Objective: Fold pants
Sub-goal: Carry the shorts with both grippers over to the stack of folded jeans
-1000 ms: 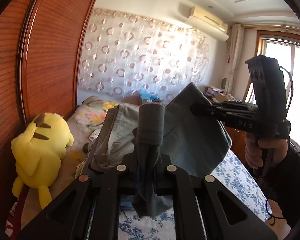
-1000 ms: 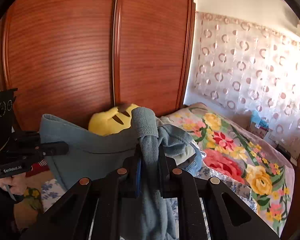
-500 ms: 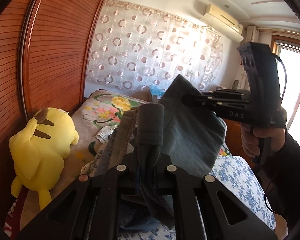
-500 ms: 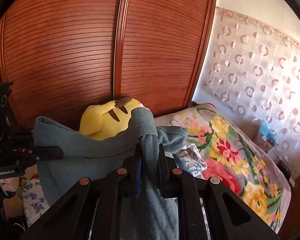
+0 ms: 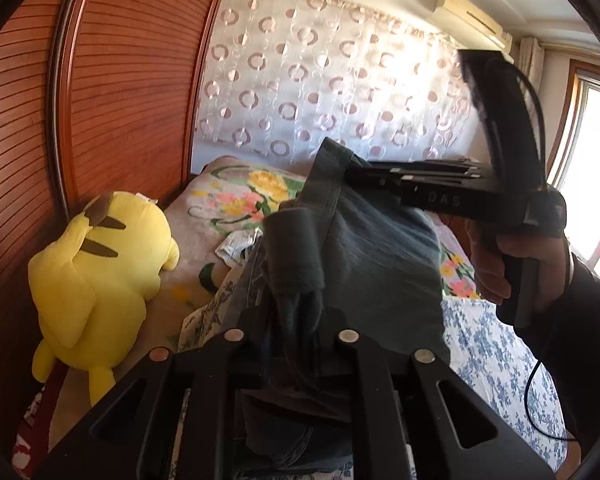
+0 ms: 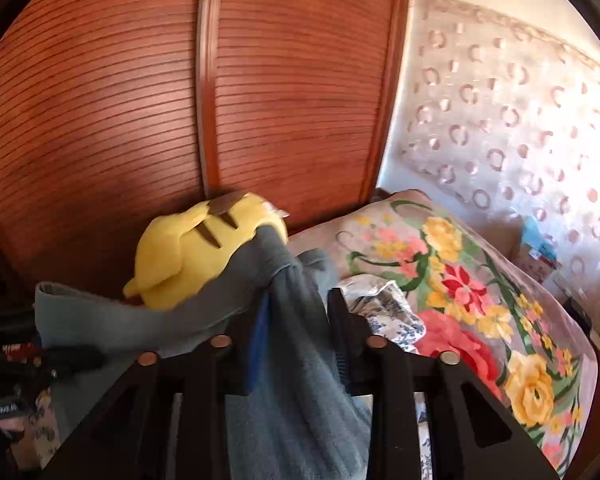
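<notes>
Both sets of jaws have just been opening, with pants (image 5: 380, 264) cloth between each pair. On the right gripper (image 6: 296, 320) the gap is now visibly wider than before and the fabric hangs loose in it; the left gripper (image 5: 292, 320) still pinches its bunched edge. Judgement: the fold is being released. Pants hang just beside the yellow plush (image 5: 96, 280), above the bed (image 5: 496, 356). Only the left wrist view shows the person's hand (image 5: 500, 264); only the right shows the spread jaws.
</notes>
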The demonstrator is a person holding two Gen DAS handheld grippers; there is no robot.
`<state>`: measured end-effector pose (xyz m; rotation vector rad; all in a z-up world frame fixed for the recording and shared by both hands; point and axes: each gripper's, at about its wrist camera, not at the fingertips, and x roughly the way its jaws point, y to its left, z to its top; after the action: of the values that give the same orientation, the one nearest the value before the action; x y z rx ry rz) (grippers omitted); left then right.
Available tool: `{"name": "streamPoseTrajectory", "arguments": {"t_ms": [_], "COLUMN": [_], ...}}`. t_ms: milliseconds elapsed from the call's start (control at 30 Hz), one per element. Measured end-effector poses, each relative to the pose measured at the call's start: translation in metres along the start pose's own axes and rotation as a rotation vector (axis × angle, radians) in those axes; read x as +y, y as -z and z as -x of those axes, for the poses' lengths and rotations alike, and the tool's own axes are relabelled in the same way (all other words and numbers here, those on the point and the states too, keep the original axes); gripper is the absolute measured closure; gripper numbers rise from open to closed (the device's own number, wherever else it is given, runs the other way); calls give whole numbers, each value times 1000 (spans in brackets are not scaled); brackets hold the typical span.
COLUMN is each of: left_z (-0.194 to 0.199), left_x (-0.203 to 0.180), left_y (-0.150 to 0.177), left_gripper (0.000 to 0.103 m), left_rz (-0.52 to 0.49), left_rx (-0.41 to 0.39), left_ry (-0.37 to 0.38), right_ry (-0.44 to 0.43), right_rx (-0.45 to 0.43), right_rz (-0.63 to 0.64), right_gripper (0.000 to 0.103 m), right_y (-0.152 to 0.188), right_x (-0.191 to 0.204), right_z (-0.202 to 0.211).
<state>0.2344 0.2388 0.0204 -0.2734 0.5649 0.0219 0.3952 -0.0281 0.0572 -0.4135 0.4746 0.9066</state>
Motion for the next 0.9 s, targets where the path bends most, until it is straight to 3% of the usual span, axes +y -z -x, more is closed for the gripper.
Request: {"name": "streamPoseTrajectory", "arguments": {"t_ms": [67,133,200,333,467,667,900], "left_z": [1,7,16,30,35,11,-10], "left_x": [-1,-1,-1,-3,-13,-27,-22], "left_y": [0,-1,-1,-5,-7,3,22], "left_gripper": [77,60,51,51,51,51,51], "left_rz": [-4,-7,-18,-34,-60,-119,-117], "left_rx": [11,-5,-33,-75,-82,-1,80], "left_ry": [-12,-28,-43,-64,-22,-6,-39], "right_ry": [24,36,33,11,-57,-68,-29], "right_rx": [-26,-45,-70,-112,-112,-47,-7], "right_rz": [-33,-59,-79,-89,-117,-146,-205], "right_gripper": [62,61,61,61,61,61,61], "right_y": [3,7,16,34,55,76,64], "right_x": [-4,-7,-6,1,8,0,-22], "right_z": [8,19,35,59,72,64,35]}}
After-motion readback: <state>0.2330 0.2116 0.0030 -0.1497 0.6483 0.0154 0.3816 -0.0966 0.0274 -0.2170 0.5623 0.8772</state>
